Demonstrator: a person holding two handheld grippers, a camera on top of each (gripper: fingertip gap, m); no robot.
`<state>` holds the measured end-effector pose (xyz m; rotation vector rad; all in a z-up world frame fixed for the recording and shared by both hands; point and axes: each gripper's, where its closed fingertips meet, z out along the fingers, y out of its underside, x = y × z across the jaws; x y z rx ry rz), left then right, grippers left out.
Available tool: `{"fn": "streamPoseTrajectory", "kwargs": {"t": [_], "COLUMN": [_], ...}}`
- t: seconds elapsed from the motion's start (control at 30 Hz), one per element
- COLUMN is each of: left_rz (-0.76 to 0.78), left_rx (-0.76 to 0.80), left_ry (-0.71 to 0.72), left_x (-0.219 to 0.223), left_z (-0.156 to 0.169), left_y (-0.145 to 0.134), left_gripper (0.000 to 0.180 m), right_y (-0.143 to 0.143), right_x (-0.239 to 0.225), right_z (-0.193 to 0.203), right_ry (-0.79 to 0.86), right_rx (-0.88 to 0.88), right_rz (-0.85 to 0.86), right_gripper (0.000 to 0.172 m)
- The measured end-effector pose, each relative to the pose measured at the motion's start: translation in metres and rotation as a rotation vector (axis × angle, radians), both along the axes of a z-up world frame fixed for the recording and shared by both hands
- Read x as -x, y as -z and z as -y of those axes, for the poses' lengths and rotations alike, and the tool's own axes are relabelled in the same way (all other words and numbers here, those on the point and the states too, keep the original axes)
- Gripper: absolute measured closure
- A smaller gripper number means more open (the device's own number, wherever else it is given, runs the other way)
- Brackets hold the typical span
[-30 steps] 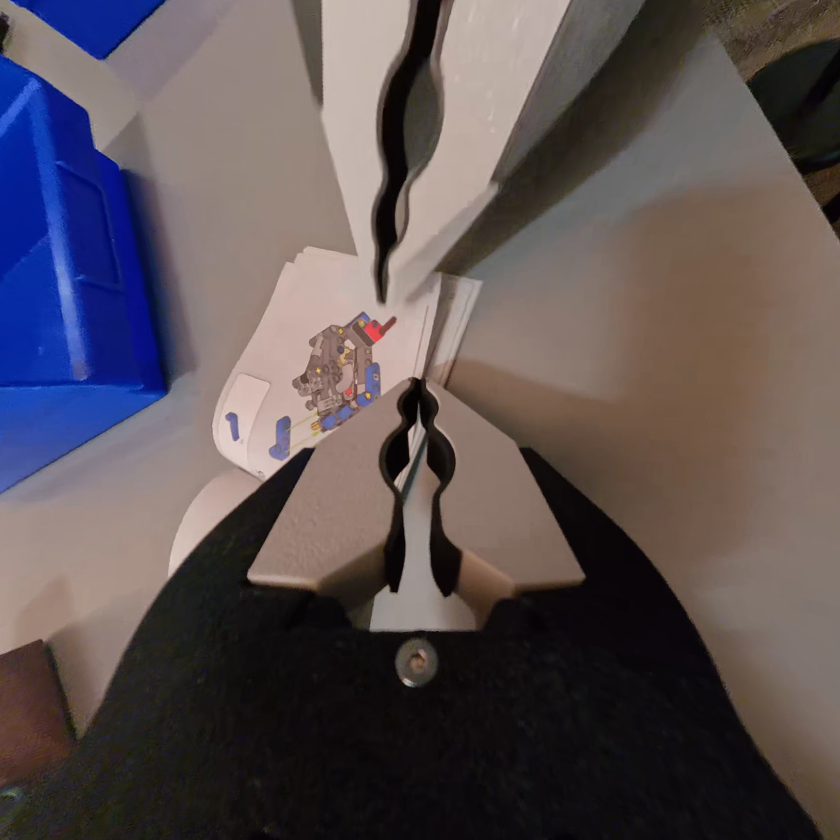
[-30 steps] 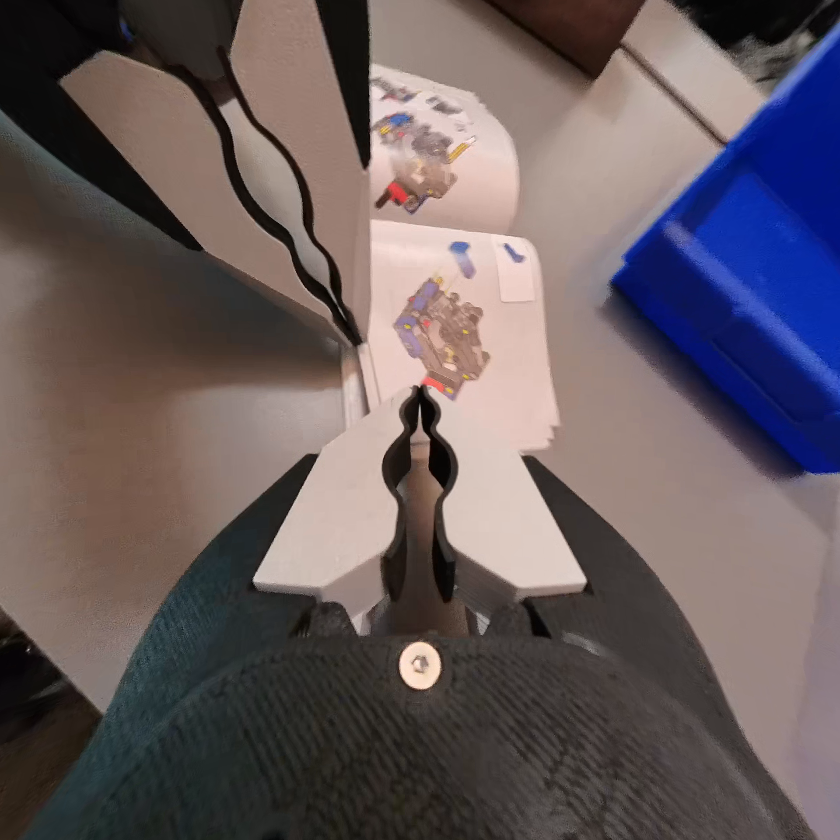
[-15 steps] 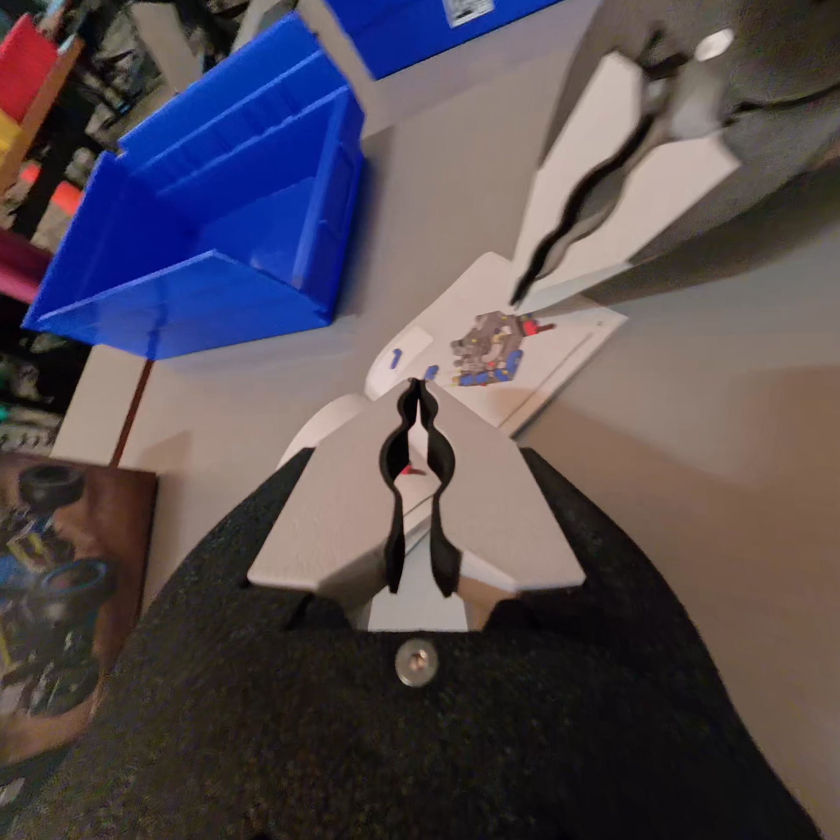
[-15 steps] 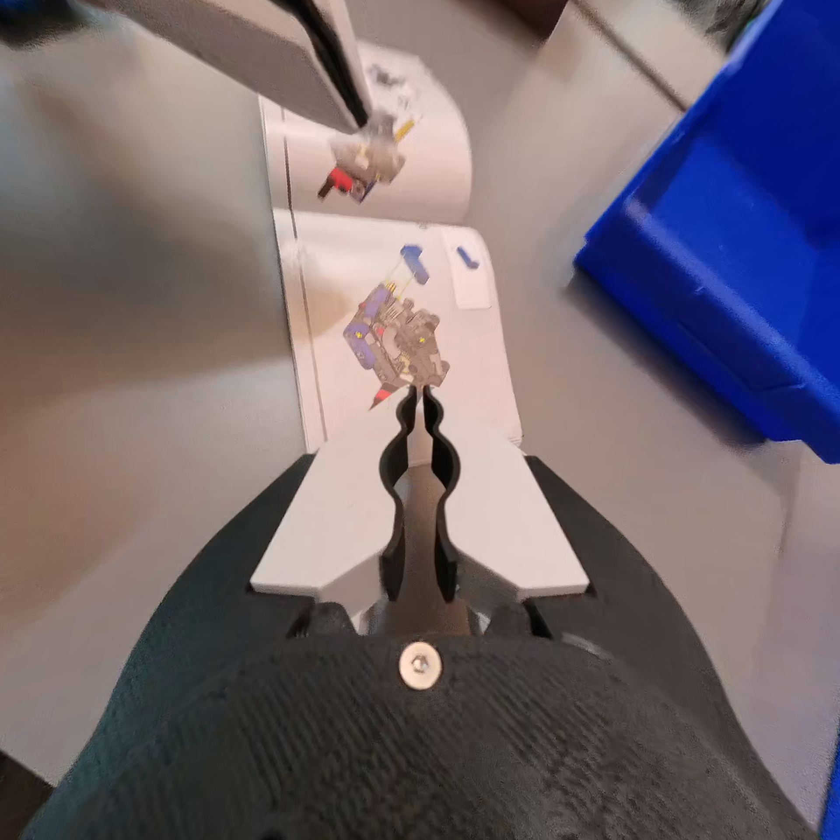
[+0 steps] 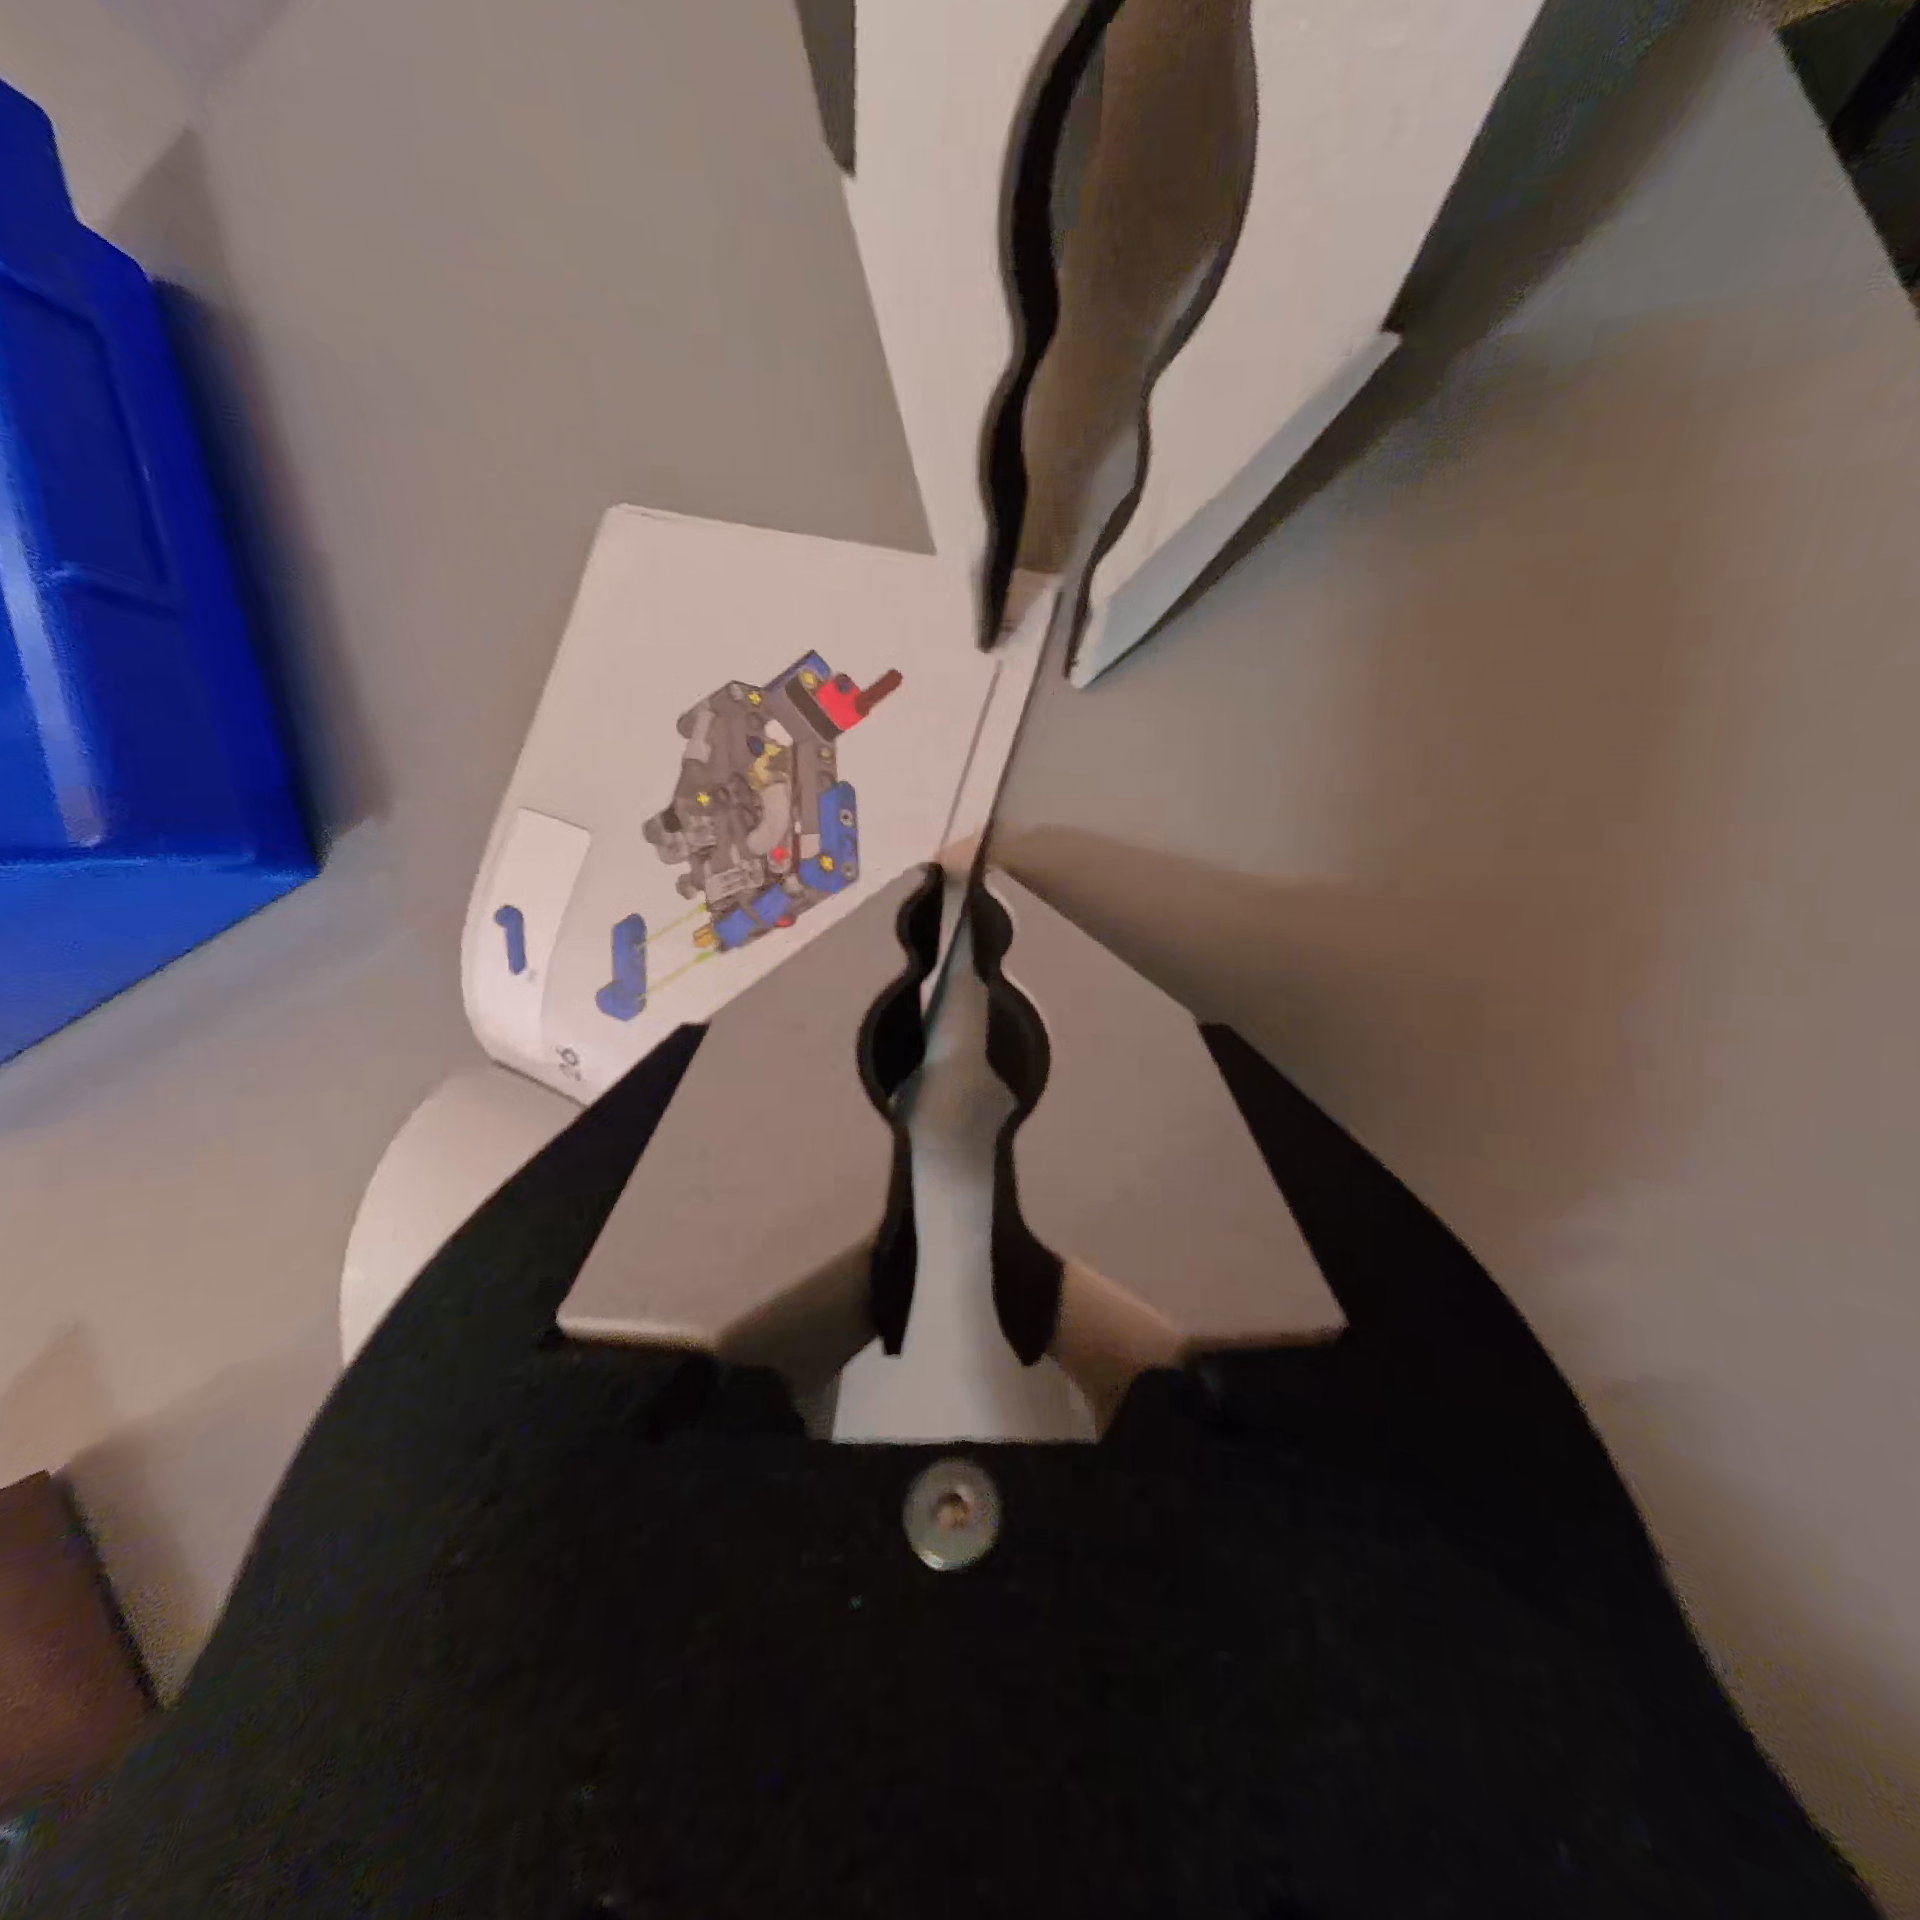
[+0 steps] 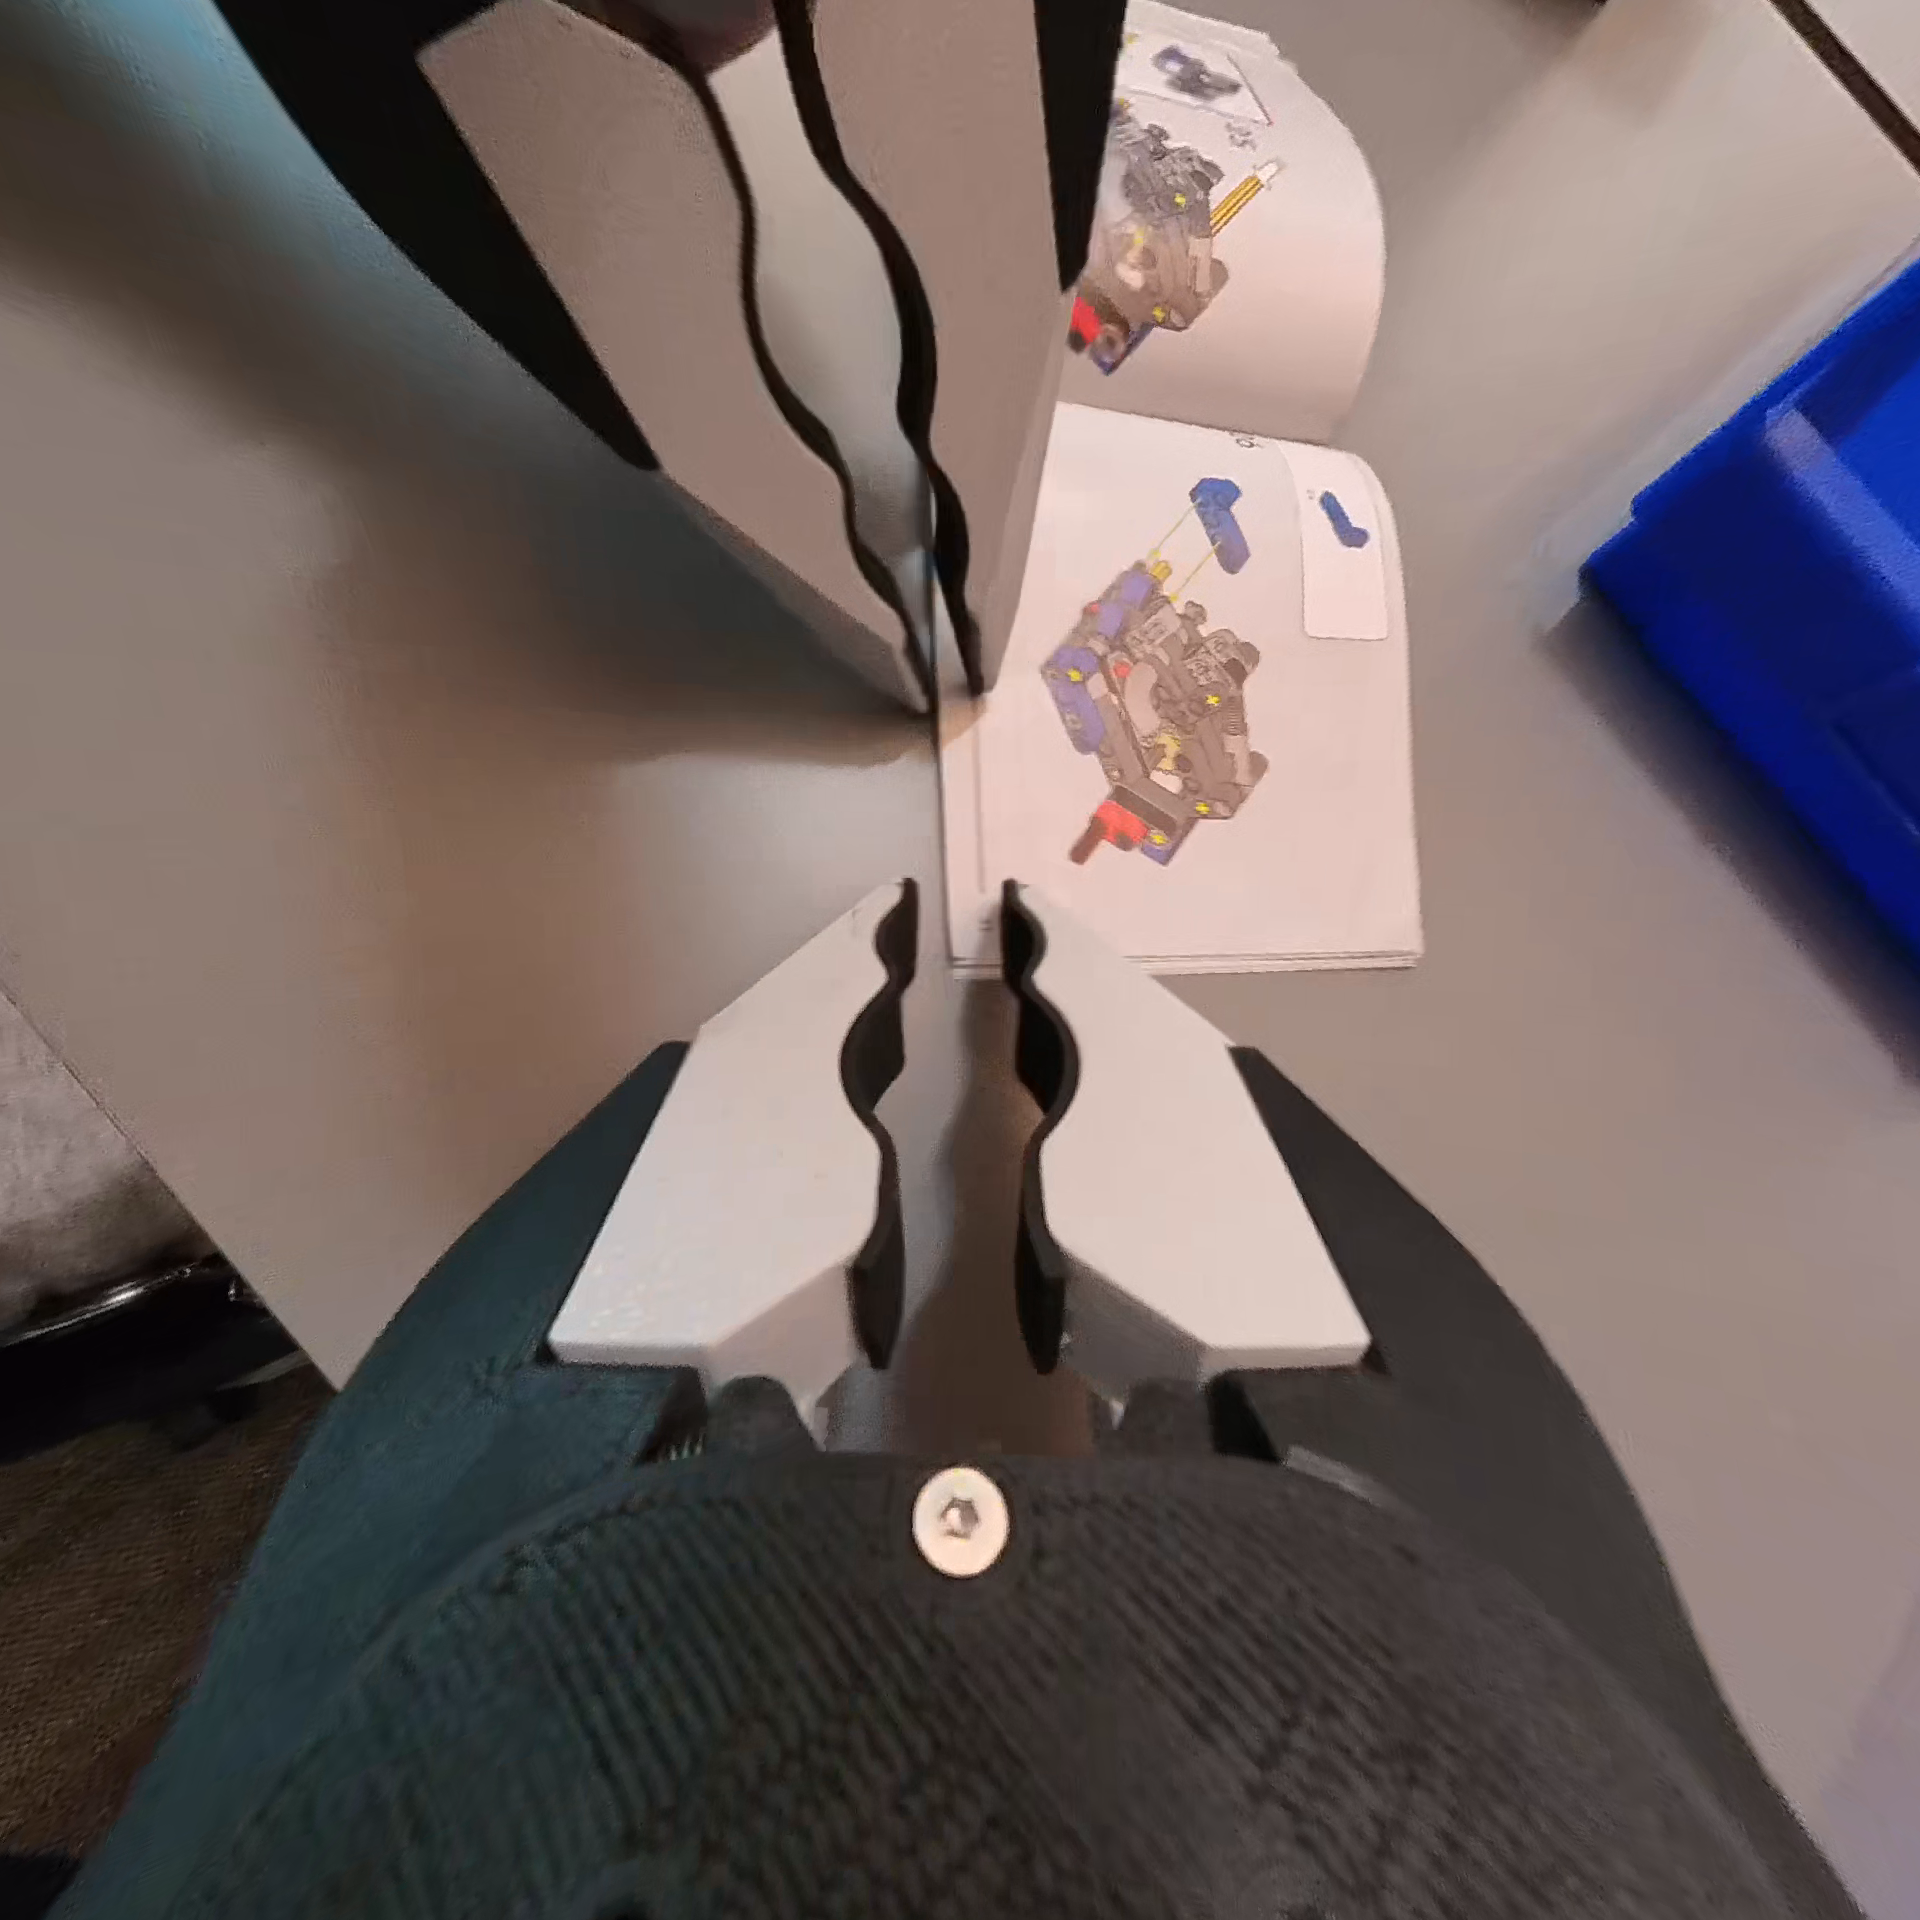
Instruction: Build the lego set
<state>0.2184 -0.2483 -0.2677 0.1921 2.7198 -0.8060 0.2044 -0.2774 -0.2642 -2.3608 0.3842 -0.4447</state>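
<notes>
Open grey worktop is seen to the left of the open instruction booklet, free of things up to its edge. To the right of the booklet, a narrow strip of worktop is closed off by a blue bin. Along the booklet's left edge, the left tool and right tool face each other, a short gap left between their tips.

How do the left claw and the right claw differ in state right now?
The left claw is shut on a thin page edge; the right claw stands open, gripping nothing. The left claw sits partway along the booklet's edge; the right claw at its corner. Both are grey with wavy black pads.
</notes>
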Motion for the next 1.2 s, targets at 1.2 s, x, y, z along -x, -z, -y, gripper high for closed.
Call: {"fn": "streamPoseTrajectory", "kwargs": {"t": [1.2], "left_rz": [-0.034], "left_rx": [0.207], "left_ry": [-0.073], "left_x": [-0.001], "left_z": [0.011], "left_y": [-0.032], "left_gripper": [0.169], "right_y": [0.0], "right_x": [-0.039], "right_z": [-0.013], "right_ry": [0.095], "right_rx": [-0.015], "right_rz": [0.14], "right_gripper": [0.172]}}
